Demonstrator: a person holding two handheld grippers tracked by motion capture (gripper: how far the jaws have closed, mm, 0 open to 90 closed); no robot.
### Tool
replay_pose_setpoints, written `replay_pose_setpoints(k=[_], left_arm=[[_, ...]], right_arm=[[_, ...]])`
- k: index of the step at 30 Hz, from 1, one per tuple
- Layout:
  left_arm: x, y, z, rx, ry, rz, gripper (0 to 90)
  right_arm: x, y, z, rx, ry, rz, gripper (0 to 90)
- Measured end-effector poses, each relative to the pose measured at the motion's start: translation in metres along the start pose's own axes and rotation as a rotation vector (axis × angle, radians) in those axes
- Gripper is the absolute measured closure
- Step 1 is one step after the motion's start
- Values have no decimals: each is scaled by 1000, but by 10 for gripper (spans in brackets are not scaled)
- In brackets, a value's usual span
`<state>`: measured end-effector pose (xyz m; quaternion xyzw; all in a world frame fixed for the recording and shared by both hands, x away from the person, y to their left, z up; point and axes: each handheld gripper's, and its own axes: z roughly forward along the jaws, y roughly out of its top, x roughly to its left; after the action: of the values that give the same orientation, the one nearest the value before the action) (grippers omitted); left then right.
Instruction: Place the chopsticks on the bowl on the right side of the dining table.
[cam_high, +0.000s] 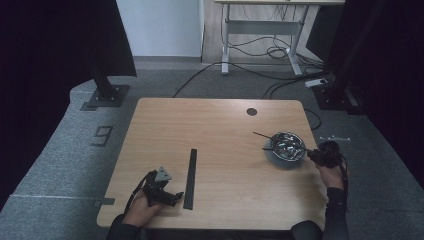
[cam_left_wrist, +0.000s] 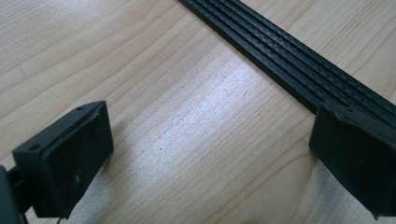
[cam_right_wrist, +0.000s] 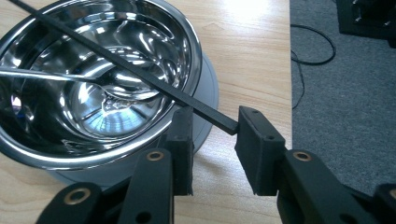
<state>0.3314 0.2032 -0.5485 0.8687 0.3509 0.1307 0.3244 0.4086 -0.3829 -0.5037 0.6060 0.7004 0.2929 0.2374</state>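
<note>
Steel gleams in the bowl (cam_right_wrist: 98, 79), which sits near the right edge of the wooden tabletop (cam_high: 220, 130) and serves as the landmark for everything else. Across its rim lies a thin black stick (cam_right_wrist: 140, 77), one end jutting out over the side of the bowl nearest the right tool (cam_right_wrist: 215, 133). That end sits between the two black jaws, close against the right-hand one (whether either pad actually presses on it I cannot tell), and a gap shows on the other side. A second slender rod (cam_right_wrist: 46, 74), silvery, reaches into the bowl from the left of the right gripper view. In the high view the right tool (cam_high: 312, 154) is just beside the bowl, at its right side, with the person's hand behind it.

Well apart from the bowl, toward the front left of the tabletop, the left tool (cam_high: 172, 197) rests low with its jaws spread wide and nothing between them but bare wood. Just beside it, on the bowl's side, lies a long black ribbed strip (cam_left_wrist: 289, 70), flat on the tabletop; one jaw stands at its edge.
</note>
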Motion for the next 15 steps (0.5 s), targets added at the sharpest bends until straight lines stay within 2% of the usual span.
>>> replay_pose_setpoints(k=[9,11,14,15], left_arm=[[0,0,0,0,0,0,0],[0,0,0,0,0,0,0],[0,0,0,0,0,0,0],[0,0,0,0,0,0,0]], right_arm=[[-2,-1,-1,9,16,-9,692],[-3,-1,-3,14,25,-8,653],[-1,4,-9,7,-2,-39,585],[1,6,-11,-3,6,-46,560]])
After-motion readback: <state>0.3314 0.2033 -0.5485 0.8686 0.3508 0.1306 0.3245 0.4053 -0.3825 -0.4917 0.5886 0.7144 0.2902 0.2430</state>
